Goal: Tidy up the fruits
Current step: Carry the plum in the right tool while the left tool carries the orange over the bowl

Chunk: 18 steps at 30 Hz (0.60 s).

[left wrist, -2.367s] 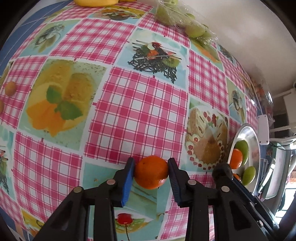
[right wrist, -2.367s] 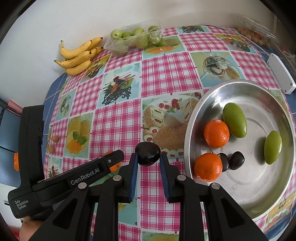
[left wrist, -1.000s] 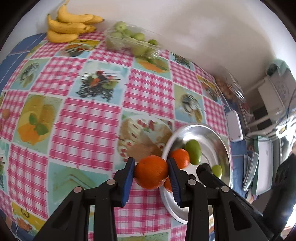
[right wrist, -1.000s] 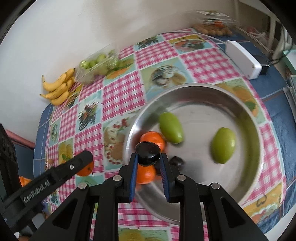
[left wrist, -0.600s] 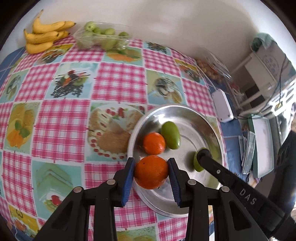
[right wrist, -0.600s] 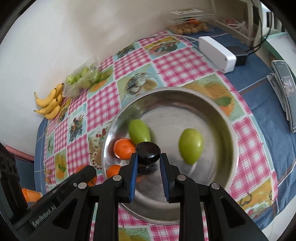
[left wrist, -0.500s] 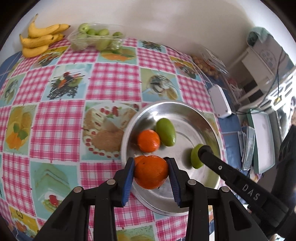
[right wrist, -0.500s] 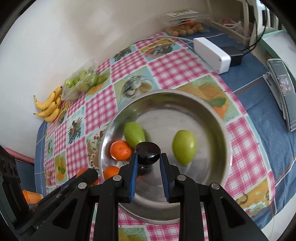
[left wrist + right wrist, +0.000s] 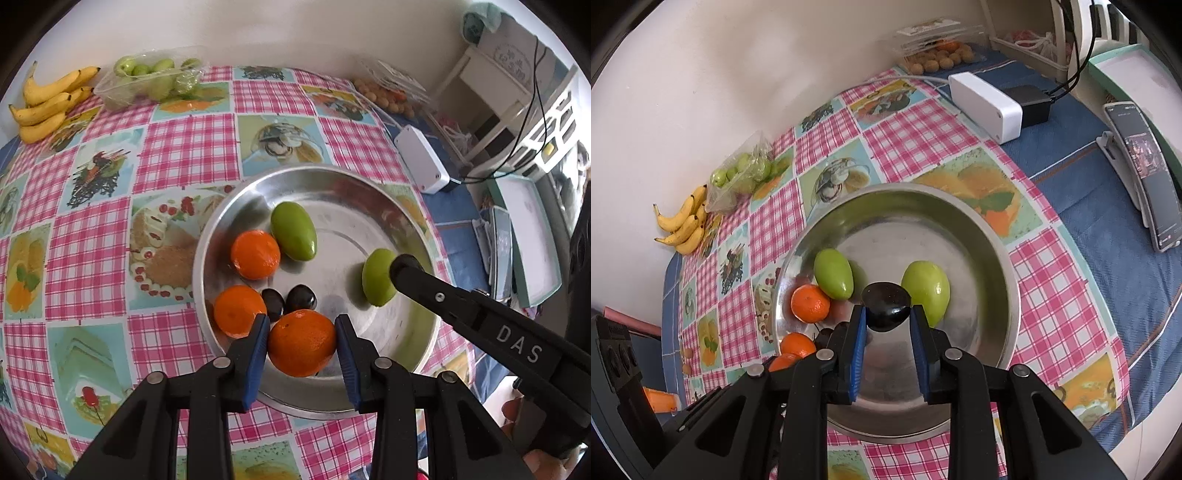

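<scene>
The left gripper (image 9: 301, 345) clamps an orange (image 9: 302, 342) above the near edge of the steel bowl (image 9: 343, 184), while the right gripper (image 9: 887, 319) pinches a dark plum (image 9: 885, 304) over its middle (two oranges, two green fruits and two plums already lie inside).

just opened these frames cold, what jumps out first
The big silver bowl in the middle of the pink checked tablecloth draws the eye, with two oranges, two green fruits and two dark plums lying in it. Over it, the left gripper clamps a bright orange above the near rim, and the right gripper pinches a glossy dark plum above the bowl's middle.
</scene>
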### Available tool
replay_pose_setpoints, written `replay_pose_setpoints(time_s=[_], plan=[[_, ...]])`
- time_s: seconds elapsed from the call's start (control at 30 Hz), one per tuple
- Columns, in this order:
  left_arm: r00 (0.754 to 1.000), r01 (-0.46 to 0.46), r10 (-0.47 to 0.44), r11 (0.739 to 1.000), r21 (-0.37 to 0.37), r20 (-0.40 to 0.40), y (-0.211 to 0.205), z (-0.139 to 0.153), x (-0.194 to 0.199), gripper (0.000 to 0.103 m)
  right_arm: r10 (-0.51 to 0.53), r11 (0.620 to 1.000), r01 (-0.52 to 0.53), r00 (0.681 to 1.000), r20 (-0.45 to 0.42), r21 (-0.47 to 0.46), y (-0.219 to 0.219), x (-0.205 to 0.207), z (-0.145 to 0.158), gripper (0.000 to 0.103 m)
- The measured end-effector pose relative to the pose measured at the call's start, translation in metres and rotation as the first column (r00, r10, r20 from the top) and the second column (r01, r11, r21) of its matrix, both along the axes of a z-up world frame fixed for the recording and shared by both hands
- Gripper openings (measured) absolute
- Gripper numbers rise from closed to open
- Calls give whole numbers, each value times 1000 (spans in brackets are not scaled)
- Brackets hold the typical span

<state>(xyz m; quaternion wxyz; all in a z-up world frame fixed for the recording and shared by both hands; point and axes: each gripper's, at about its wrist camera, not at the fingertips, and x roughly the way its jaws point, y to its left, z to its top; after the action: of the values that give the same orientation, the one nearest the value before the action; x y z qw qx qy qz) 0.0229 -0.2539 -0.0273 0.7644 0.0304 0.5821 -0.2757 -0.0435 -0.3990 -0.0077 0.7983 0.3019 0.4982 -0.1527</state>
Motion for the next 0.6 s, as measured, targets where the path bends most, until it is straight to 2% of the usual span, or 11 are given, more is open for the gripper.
replay_pose_setpoints(time_s=[0.27,0.6], plan=[[1000,19,-18,998,56,-23,-2,-15,9,39,25,999,-22,997,-76,39,5,7,-27,25],[998,47,-43,993,106,-35,-8,-30,6,39,37,998,-31,993,-109,56,9,10,-40,25]])
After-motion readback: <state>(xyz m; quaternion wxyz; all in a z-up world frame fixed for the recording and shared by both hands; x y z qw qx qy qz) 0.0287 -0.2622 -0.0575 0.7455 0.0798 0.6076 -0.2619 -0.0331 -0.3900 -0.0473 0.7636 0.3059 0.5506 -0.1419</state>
